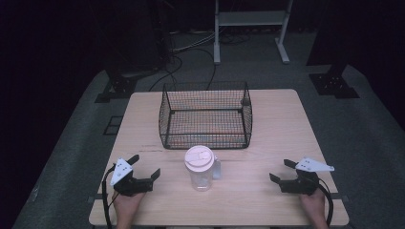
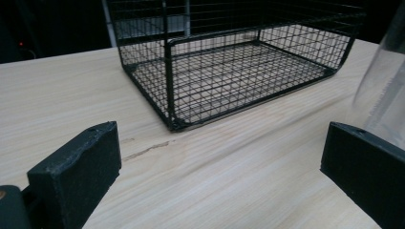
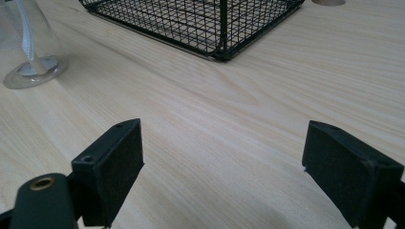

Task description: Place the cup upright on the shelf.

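A clear plastic cup (image 1: 200,171) with a pale lid stands upright on the wooden table (image 1: 277,129), just in front of a black wire basket (image 1: 206,116). My left gripper (image 1: 145,167) rests at the table's front left, open, with nothing between its jaws. My right gripper (image 1: 282,171) rests at the front right, also open and empty. In the left gripper view the basket (image 2: 229,67) lies ahead and the cup's clear wall (image 2: 384,90) shows at the right edge. In the right gripper view the cup's base (image 3: 31,67) stands at the upper left, with the basket's corner (image 3: 210,24) beyond.
The basket looks empty. Bare tabletop lies between each gripper and the cup. Beyond the table are a dark floor, cables (image 1: 191,57), black stand feet (image 1: 334,83) and a white frame (image 1: 250,24).
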Motion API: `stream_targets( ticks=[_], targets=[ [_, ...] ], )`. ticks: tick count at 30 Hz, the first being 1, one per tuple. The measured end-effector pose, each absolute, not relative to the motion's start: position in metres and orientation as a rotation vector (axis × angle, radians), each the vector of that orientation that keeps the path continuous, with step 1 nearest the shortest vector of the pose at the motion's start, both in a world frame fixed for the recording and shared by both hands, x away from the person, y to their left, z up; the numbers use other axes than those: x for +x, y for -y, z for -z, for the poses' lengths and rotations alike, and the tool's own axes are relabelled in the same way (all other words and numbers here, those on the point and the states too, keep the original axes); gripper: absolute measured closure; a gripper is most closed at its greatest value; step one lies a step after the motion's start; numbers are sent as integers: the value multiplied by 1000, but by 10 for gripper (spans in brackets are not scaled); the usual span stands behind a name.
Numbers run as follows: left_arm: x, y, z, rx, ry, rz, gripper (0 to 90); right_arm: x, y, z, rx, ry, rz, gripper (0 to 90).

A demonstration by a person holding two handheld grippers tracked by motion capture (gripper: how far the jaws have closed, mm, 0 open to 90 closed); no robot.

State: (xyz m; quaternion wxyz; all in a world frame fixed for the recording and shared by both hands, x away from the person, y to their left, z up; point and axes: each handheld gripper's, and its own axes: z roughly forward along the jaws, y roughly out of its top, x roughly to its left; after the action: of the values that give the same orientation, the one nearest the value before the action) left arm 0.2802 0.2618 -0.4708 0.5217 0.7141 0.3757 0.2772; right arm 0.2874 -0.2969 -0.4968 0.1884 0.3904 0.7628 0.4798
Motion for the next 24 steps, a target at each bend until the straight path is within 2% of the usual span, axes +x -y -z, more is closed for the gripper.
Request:
stream_targets(
  ticks=[16,24],
  targets=[
    [276,-242,466,1756,-809,-647,0,287,297,497,1096,-2147,-1348,129],
    [276,-243,452,1744,-776,-637,0,287,297,497,1097,-2148,-1346,129]
  ],
)
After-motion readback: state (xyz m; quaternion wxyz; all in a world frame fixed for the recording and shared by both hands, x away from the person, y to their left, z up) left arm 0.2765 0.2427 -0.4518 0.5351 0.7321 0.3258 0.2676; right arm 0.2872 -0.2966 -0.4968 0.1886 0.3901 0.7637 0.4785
